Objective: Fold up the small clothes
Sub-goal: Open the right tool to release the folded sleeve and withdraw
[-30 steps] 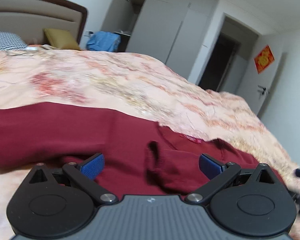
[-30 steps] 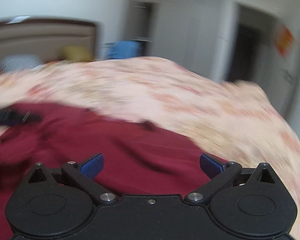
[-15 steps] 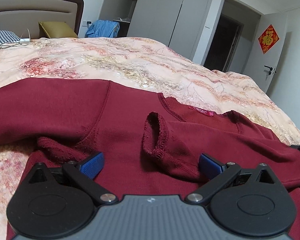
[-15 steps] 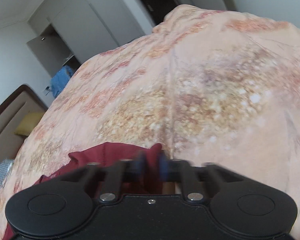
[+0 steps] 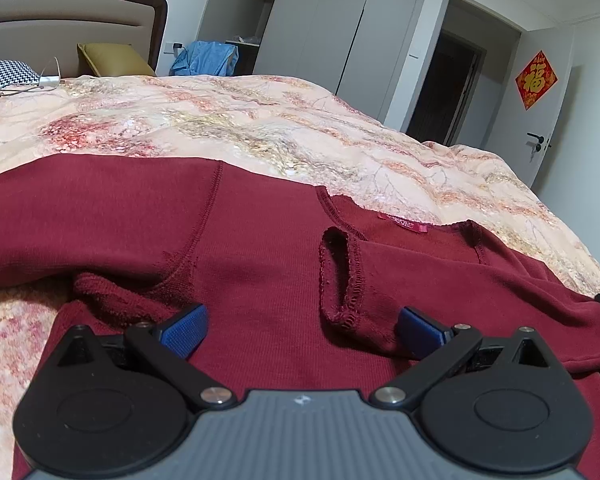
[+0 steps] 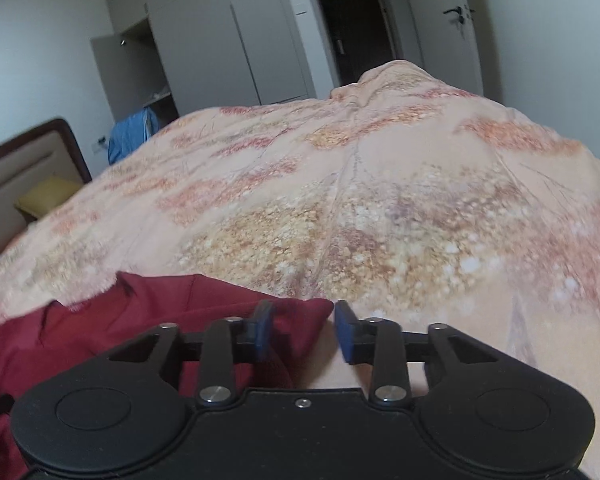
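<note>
Fig. legend, bedroom w/ wardrobe point(image 5: 340, 28) at 12 o'clock. Bed point(image 5: 260, 128): floral peach cover, carries everything. Maroon top point(image 5: 260, 264): the task item, spread across the near half of the bed, neckline and label toward 1 o'clock, one sleeve point(image 5: 80, 208) stretched out flat toward 9 o'clock. Other sleeve's cuff point(image 5: 340, 280) lies doubled in over the chest, approx. centre. Left gripper point(image 5: 302, 330): hovers low over the top's body, jaws wide apart, nothing between them. Right gripper point(image 6: 304, 330): at the top's edge toward 3 o'clock, jaws have just been opening, now partly apart; a corner of maroon cloth point(image 6: 300, 316) sits between them, but the pads don't look to be pressing it, so prob. a release. Progress, as judged: early. One sleeve appears folded in; left: the 9 o'clock sleeve, then body folds, hem to neck. Underarm area looks bunched, needs smoothing first.
</note>
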The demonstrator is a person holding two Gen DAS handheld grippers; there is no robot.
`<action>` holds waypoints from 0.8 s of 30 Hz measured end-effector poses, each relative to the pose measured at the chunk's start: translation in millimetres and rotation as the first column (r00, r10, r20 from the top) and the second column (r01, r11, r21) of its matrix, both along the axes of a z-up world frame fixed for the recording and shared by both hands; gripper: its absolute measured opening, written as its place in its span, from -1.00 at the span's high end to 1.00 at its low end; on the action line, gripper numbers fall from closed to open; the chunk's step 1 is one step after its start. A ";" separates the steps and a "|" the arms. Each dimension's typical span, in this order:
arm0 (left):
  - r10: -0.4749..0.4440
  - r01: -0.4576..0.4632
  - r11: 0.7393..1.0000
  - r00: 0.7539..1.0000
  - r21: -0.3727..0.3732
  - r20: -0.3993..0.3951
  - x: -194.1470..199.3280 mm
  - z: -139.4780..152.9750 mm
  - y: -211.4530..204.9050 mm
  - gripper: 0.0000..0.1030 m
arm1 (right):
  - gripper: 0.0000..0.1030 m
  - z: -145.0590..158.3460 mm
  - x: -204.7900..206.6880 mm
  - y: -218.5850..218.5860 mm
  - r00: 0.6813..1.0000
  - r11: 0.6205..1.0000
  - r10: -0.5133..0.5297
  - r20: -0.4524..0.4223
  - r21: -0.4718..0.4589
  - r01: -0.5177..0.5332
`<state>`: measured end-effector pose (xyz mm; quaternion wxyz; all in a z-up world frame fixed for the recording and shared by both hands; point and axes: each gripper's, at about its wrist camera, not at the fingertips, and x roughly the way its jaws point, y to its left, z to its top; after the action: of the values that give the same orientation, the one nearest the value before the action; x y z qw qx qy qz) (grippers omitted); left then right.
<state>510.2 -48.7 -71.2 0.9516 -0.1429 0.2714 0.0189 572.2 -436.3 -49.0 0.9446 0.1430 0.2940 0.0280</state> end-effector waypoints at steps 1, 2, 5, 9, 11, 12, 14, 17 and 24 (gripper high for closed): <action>0.000 0.000 1.000 1.000 0.001 0.000 0.0 -0.1 0.0 -1.00 | 0.23 2.1 -6.2 -1.8 1.000 1.000 -0.001 -0.007 0.019 0.001; 0.000 0.000 1.000 1.000 0.002 0.000 0.0 -0.1 0.0 -1.00 | 0.21 3.3 -13.1 -2.4 1.000 0.999 0.007 -0.012 0.041 -0.007; 0.000 0.000 1.000 1.000 0.000 0.000 0.0 -0.1 0.2 -1.00 | 0.25 -1.5 -28.8 1.0 0.997 0.996 0.035 -0.066 0.080 -0.029; 0.000 0.000 1.000 1.000 0.000 0.000 0.0 -0.1 0.1 -1.00 | 0.86 -7.7 -56.3 7.2 0.997 0.997 0.053 -0.061 0.061 -0.049; 0.000 0.000 1.000 1.000 0.000 0.000 0.0 -0.1 0.1 -1.00 | 0.89 -6.8 -73.0 17.0 0.998 0.998 0.062 -0.014 -0.027 -0.063; 0.000 0.000 1.000 1.000 0.000 0.000 0.0 -0.1 0.2 -1.00 | 0.89 -10.5 -77.6 21.6 0.998 0.996 0.064 -0.011 -0.067 -0.065; 0.000 0.000 1.000 1.000 0.001 0.000 -0.1 -0.2 0.2 -1.00 | 0.89 -23.7 -80.0 24.6 0.998 0.994 0.050 -0.030 -0.097 -0.053; 0.000 0.000 1.000 1.000 0.000 0.001 -0.2 -0.2 0.4 -1.00 | 0.89 -34.0 -83.0 20.2 1.000 0.998 0.016 -0.019 -0.056 -0.017; -0.001 0.001 1.000 1.000 -0.007 0.006 -0.1 0.0 0.2 -1.00 | 0.72 -38.9 -89.8 22.7 1.000 0.998 -0.005 0.024 -0.064 0.006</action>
<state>510.0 -48.5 -71.1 0.9519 -0.1462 0.2689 0.0169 482.5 -413.6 -87.9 0.9523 0.1132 0.2829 0.0177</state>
